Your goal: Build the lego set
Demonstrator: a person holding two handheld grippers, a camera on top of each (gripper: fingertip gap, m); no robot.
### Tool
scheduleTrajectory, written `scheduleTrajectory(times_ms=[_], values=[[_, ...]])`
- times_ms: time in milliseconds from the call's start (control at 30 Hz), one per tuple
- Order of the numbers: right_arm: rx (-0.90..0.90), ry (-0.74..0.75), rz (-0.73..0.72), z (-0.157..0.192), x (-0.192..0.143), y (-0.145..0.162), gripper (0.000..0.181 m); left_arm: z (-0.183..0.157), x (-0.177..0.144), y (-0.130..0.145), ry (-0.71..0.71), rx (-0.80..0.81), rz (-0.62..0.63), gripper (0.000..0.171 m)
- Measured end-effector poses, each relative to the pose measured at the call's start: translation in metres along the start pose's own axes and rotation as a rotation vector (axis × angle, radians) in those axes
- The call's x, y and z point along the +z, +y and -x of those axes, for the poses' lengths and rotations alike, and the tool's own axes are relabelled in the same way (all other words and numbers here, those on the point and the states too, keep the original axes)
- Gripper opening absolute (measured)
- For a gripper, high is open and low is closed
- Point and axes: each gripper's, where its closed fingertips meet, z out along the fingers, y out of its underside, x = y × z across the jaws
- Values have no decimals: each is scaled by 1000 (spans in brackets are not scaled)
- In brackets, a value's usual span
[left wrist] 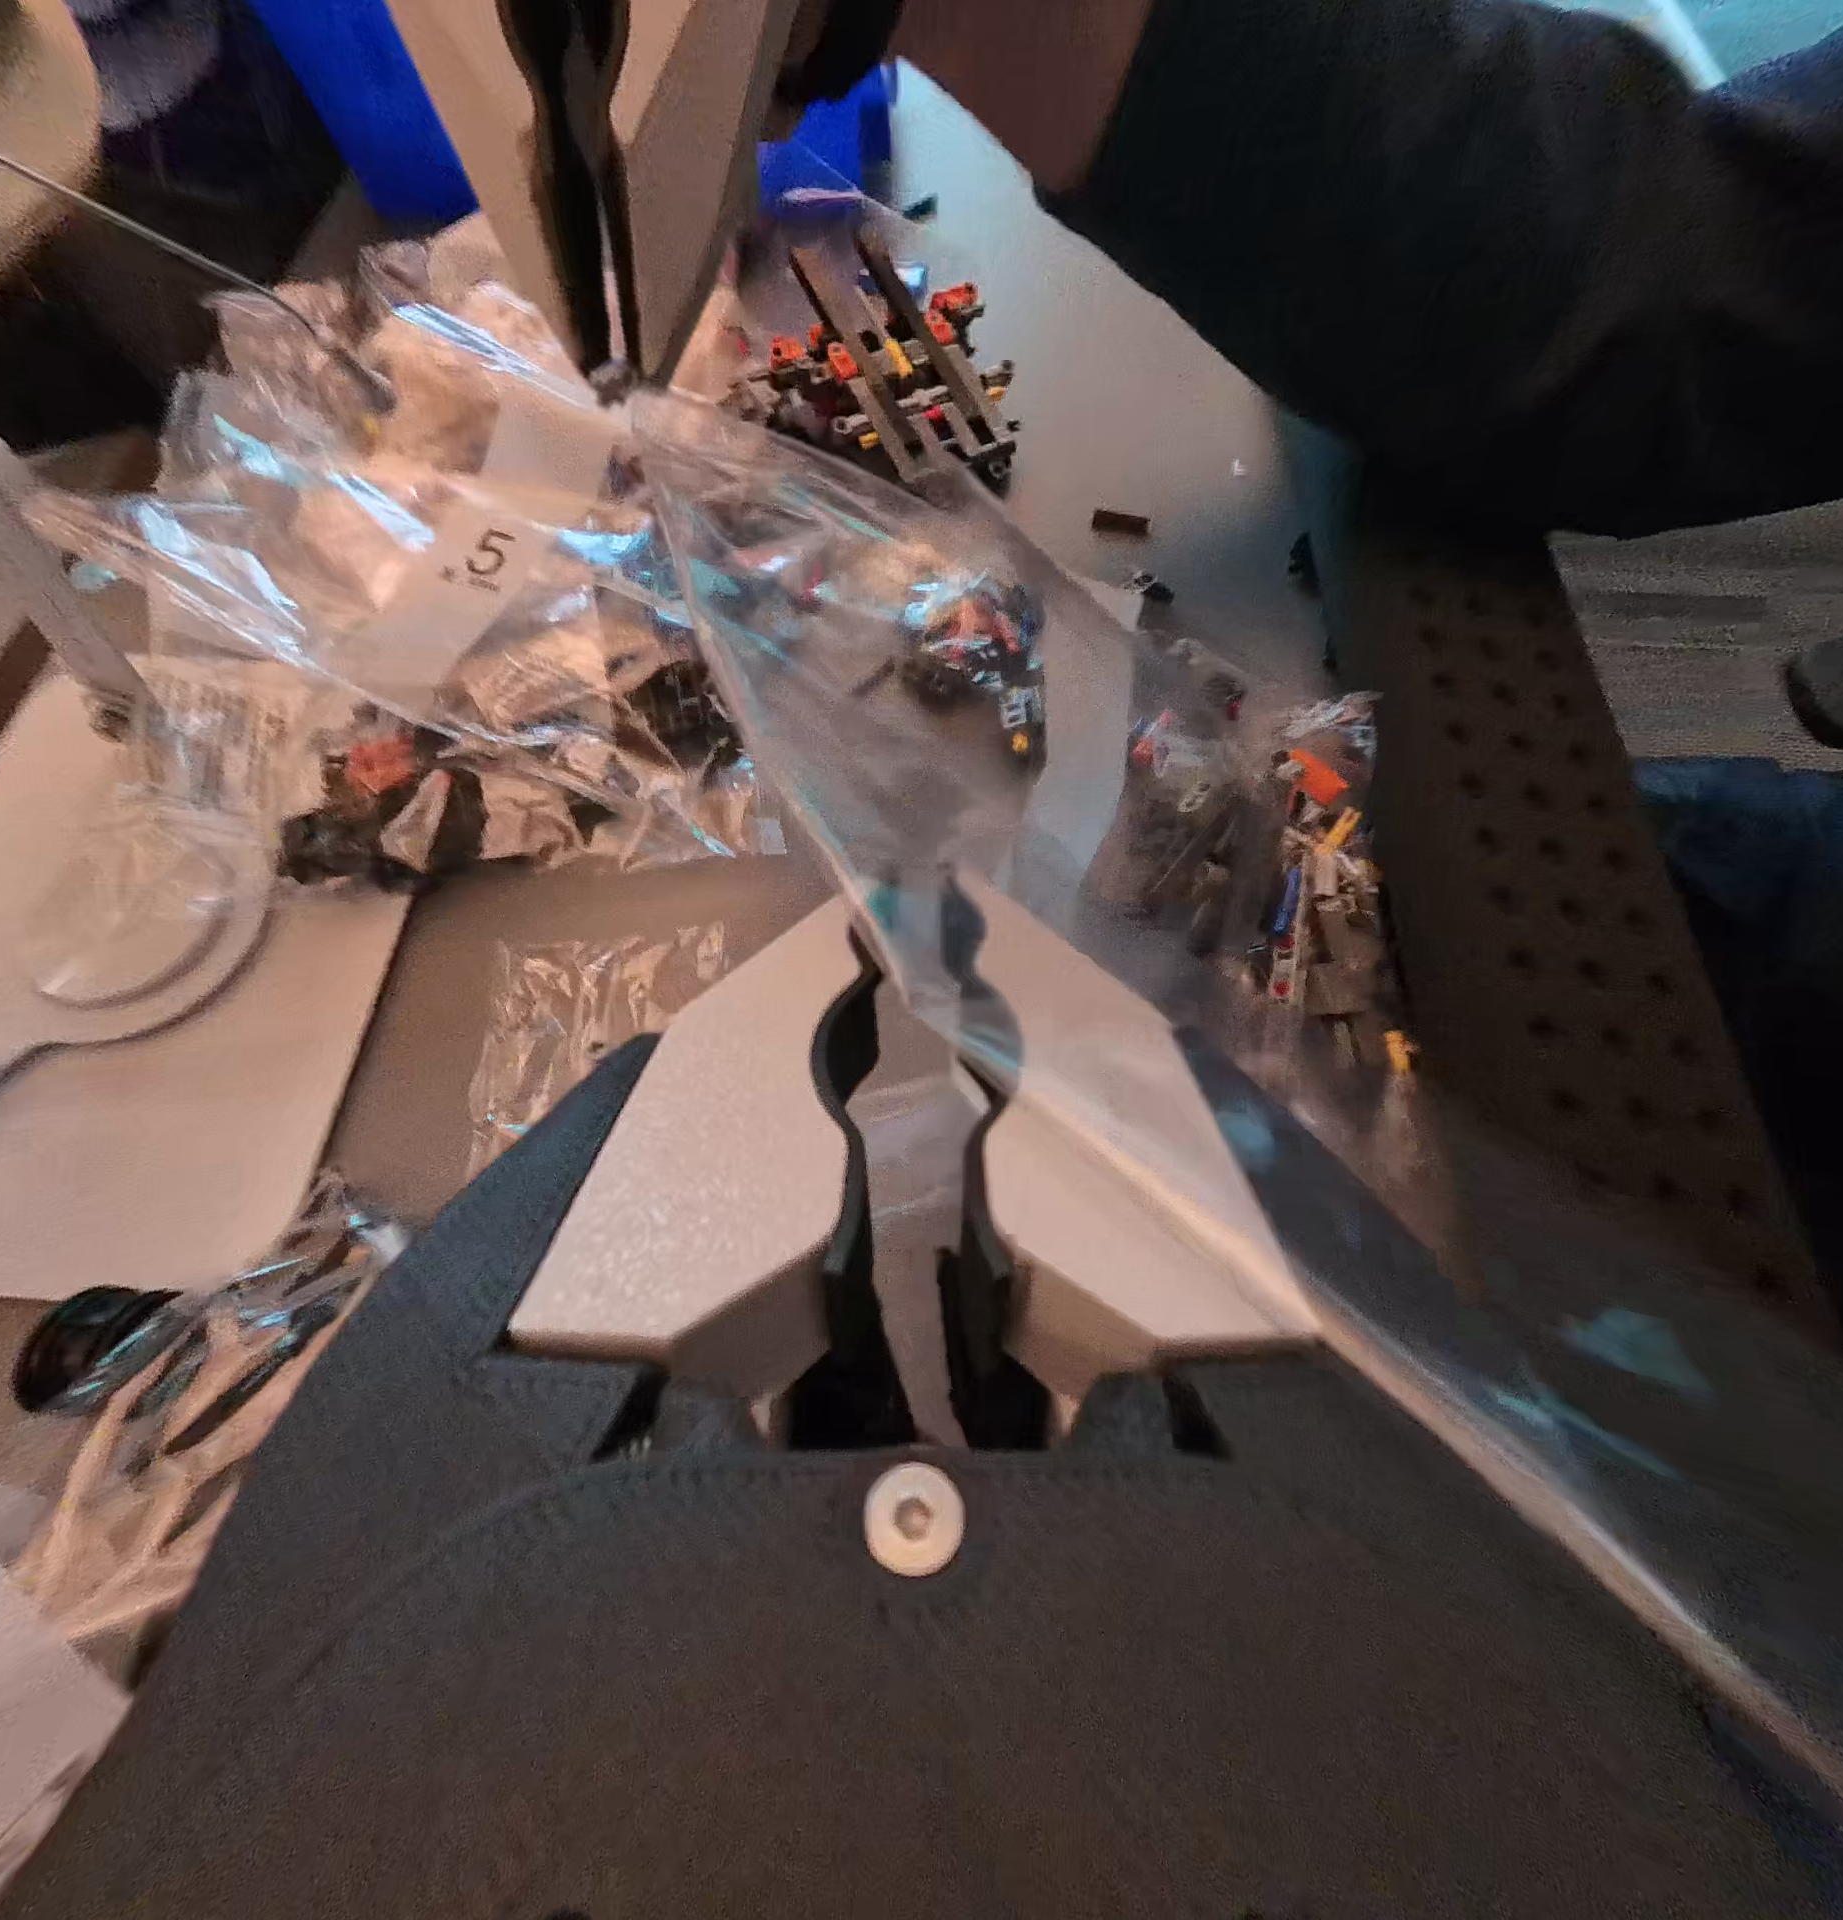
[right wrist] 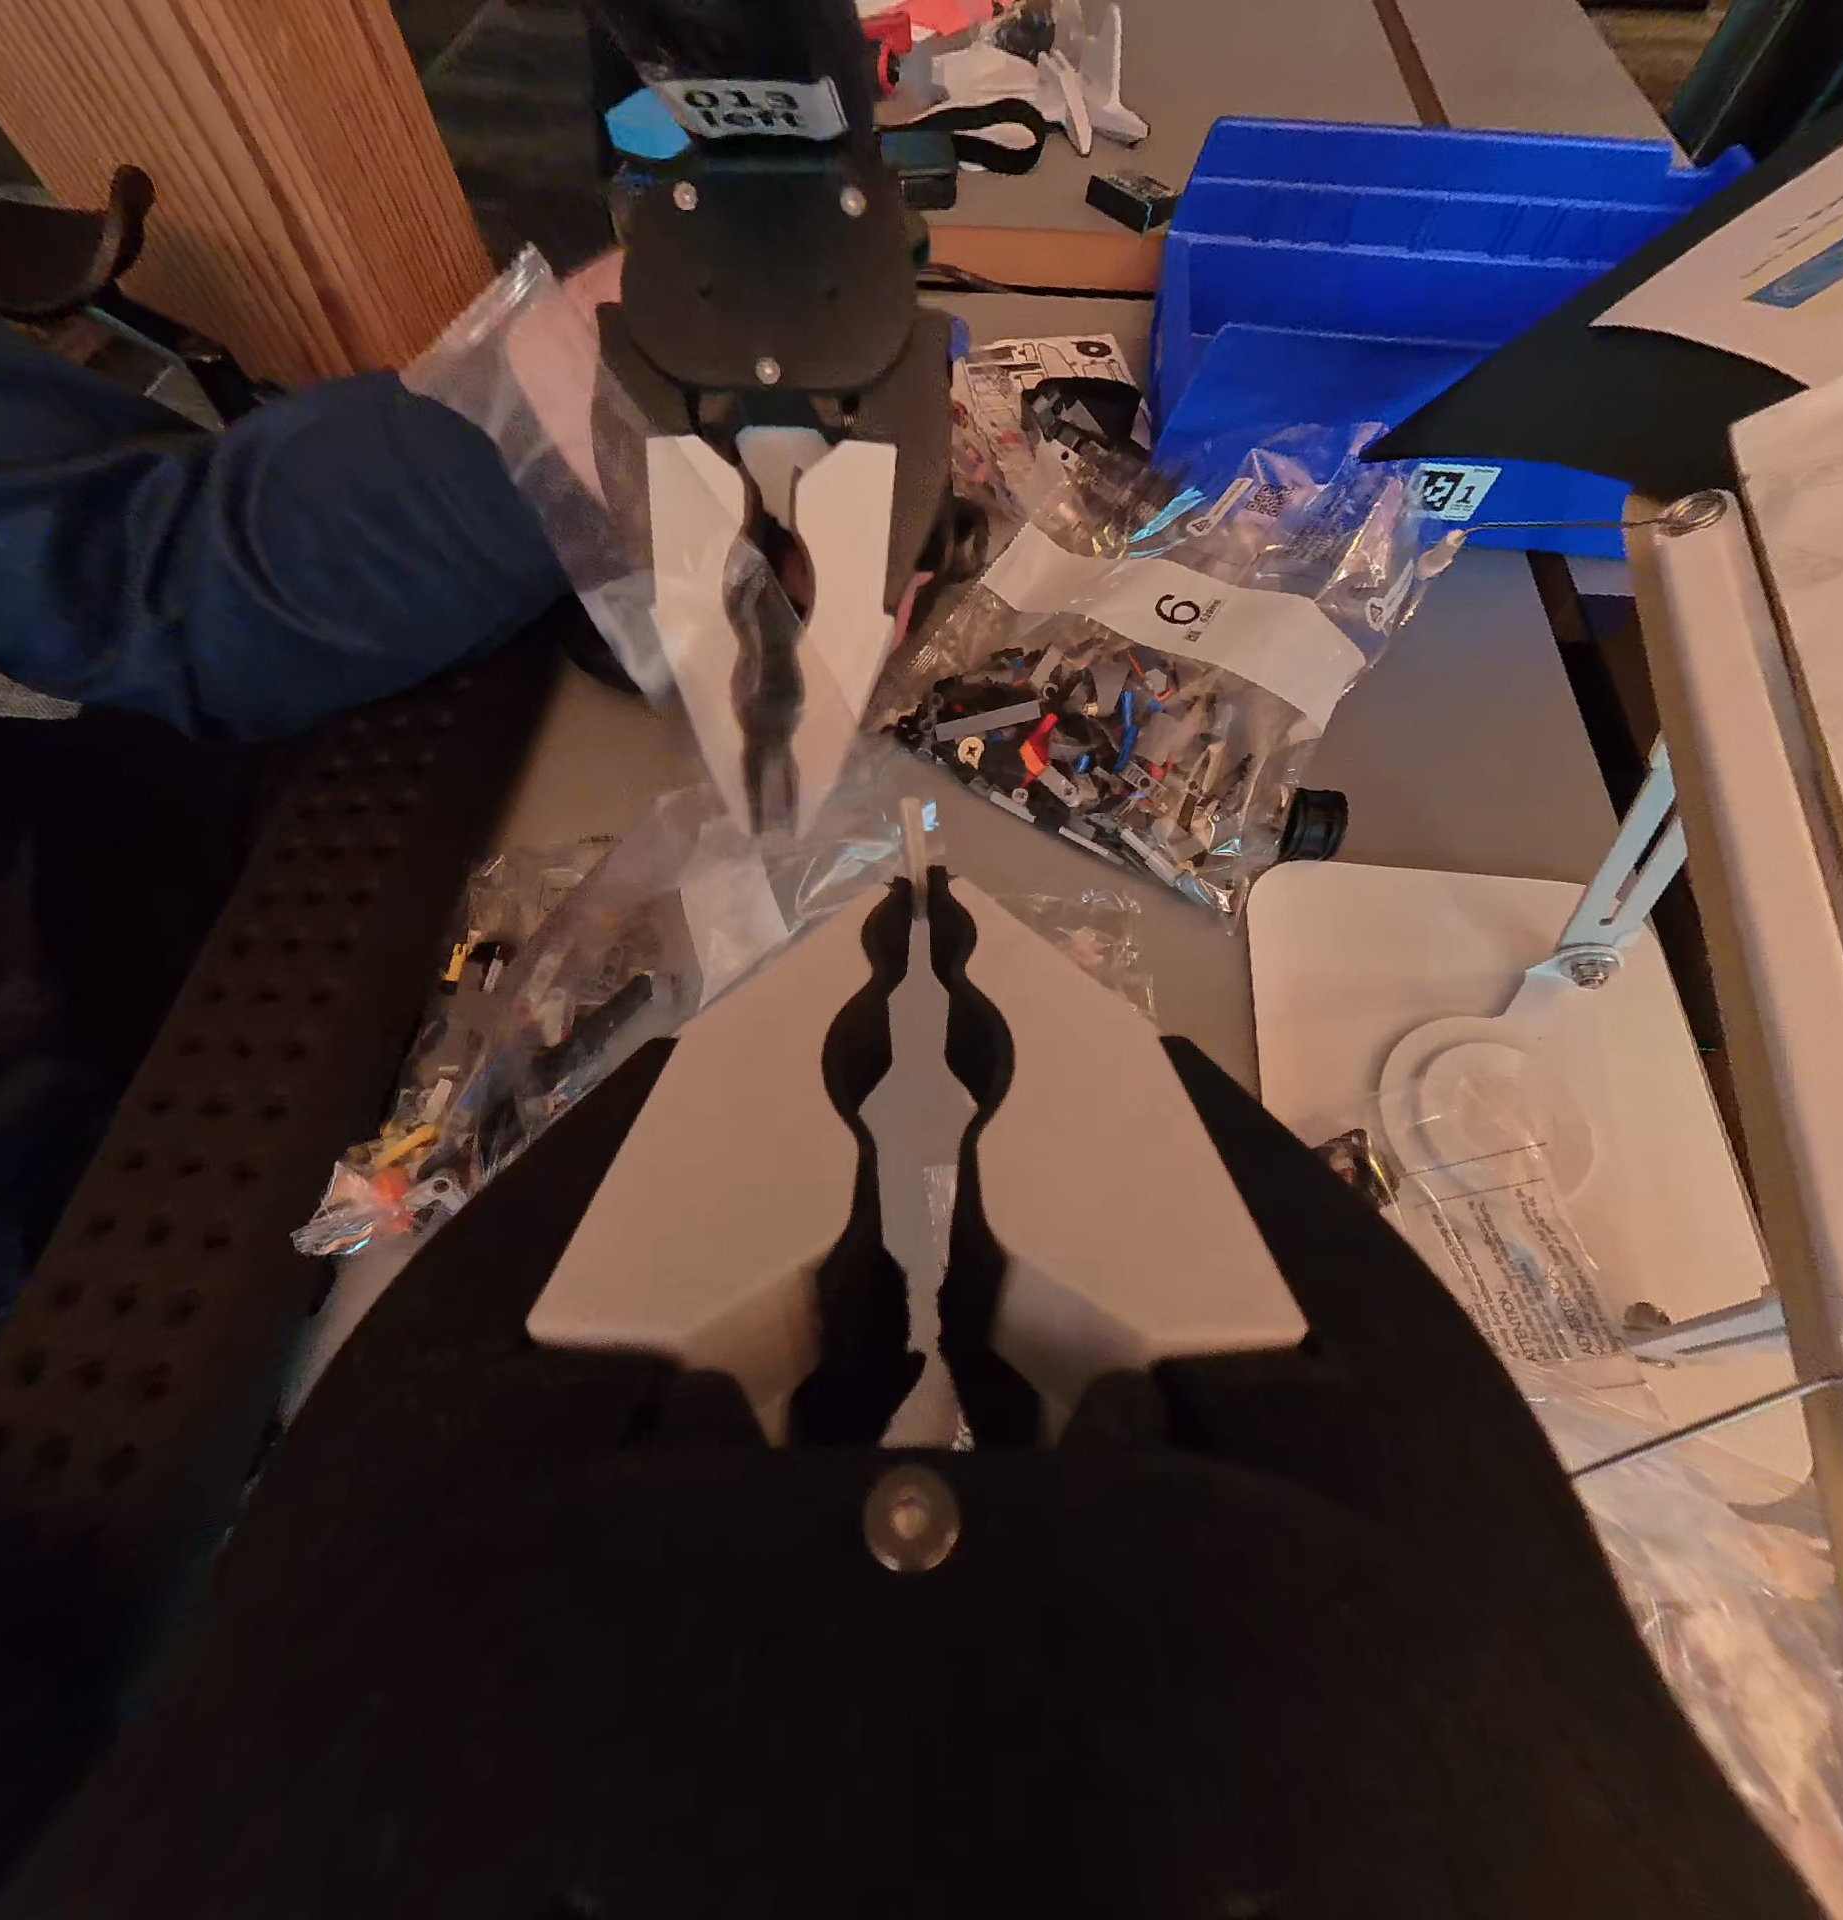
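My right gripper [right wrist: 919, 883] is shut on the edge of a clear plastic bag [right wrist: 751, 894]; it also shows at the top of the left wrist view [left wrist: 616, 379], pinching that bag [left wrist: 844, 644]. The bag stretches down from there to my left gripper [left wrist: 915, 914] and drapes over its right finger. The left fingertips stand slightly apart behind the film, so I count the left gripper as open. It shows pointing down in the right wrist view [right wrist: 766, 816], blurred. A partly built lego frame [left wrist: 886, 384] lies on the table beyond.
A numbered bag of lego pieces [right wrist: 1135, 717] and a second bag of pieces [right wrist: 481, 1060] lie on the table. There is a blue bin [right wrist: 1416, 270] at the back right, a black perforated board [right wrist: 221, 987] at the left and a white stand base [right wrist: 1468, 1039] at the right. A person's dark sleeve [right wrist: 273, 540] is at the left. The tips of one gripper are about 9 centimetres away from the tips of the other.
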Motion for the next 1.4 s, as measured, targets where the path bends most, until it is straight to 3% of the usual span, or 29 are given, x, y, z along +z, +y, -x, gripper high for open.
scheduleTrajectory(times_ms=[400,567,700,867,1167,1400], values=[[-1,0,-1,0,-2,0,0,-25,-5,-14,196,-46,-141,49],[2,8,-6,-2,-4,0,1,-29,-12,-22,252,-66,-220,45],[-2,49,-17,-7,-7,-5,1,-38,-3,-15,277,-49,-143,33],[-55,142,-100,-4,-15,-42,0,-43,-1,-17,279,-30,-124,34],[-42,-24,-4,20,45,-38,1,-68,13,-22,316,47,-41,34],[9,-193,105,42,65,-14,1,-74,11,-22,285,66,-1,34]])
